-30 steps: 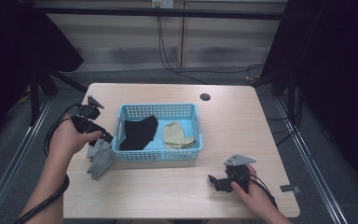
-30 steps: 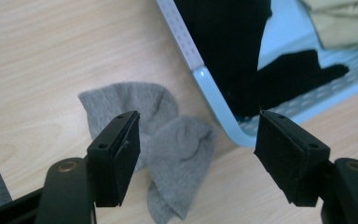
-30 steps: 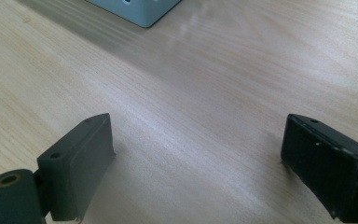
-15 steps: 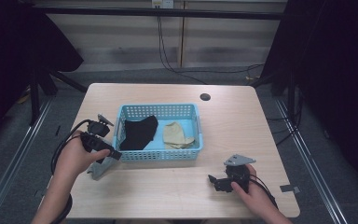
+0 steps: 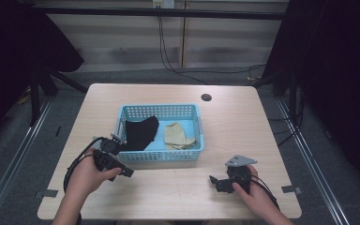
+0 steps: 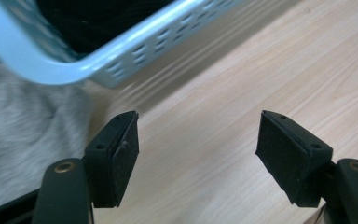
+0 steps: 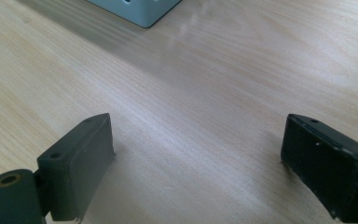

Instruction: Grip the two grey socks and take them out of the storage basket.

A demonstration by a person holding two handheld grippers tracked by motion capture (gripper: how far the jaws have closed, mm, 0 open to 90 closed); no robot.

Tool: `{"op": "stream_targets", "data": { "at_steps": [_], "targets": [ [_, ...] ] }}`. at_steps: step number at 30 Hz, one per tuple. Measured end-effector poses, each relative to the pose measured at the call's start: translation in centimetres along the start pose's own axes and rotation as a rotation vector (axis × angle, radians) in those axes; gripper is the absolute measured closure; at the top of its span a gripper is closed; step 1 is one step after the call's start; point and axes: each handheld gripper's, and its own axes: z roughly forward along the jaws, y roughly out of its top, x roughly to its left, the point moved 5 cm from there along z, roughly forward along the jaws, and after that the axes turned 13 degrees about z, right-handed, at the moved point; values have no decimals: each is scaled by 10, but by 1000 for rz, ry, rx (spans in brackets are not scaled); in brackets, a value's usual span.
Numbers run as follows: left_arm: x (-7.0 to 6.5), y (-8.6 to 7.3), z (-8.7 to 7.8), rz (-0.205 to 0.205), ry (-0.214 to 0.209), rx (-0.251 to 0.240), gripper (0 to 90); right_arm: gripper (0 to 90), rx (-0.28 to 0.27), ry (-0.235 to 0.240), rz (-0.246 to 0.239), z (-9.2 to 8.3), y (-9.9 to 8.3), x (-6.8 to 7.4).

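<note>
A light wooden surface with rounded corners stands on a grey floor, with dark curtains to either side and cables hanging down a pale wall behind; a small dark round hole sits near its far edge. One light blue perforated basket rests at the middle of the surface. Inside it lie two cloth pieces: one black cloth in the left half and one tan cloth in the right half. One grey cloth lies on the surface just outside the basket's near left corner, seen in the left gripper view. Two hands reach in from the near edge. The left hand holds the left tongs low beside the basket's near left corner, jaws spread wide over bare wood with nothing between them. The right hand rests the right tongs on the surface near the right front, well apart from the basket, jaws also wide and empty.
</note>
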Motion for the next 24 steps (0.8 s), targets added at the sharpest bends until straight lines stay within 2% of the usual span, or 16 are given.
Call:
{"op": "stream_targets", "data": {
  "at_steps": [3,5,8,11,12,16,19,20,23,24],
  "targets": [
    [-5,-1,8,16,4,-9,293,87,-1,0,-3,0,0,0],
    [-11,-2,13,29,-12,-12,293,87,0,0,0,0,0,0],
    [-18,-2,23,50,-12,-16,293,87,-1,0,-1,0,0,0],
    [-25,-1,31,62,-26,-43,293,87,-1,0,-2,0,0,0],
    [-27,-1,34,70,-19,-41,293,87,-1,0,-3,0,0,0],
    [-34,0,46,110,3,-64,289,87,-4,1,-6,0,0,0],
    [-40,0,55,169,14,-71,275,88,-5,1,-8,0,0,0],
    [-42,0,57,176,13,-78,245,87,-1,0,-2,0,0,0],
    [-46,2,58,189,3,-97,252,87,-1,0,-1,0,0,0],
    [-47,2,59,204,8,-98,247,88,-4,1,-7,0,0,0]
  ]
}}
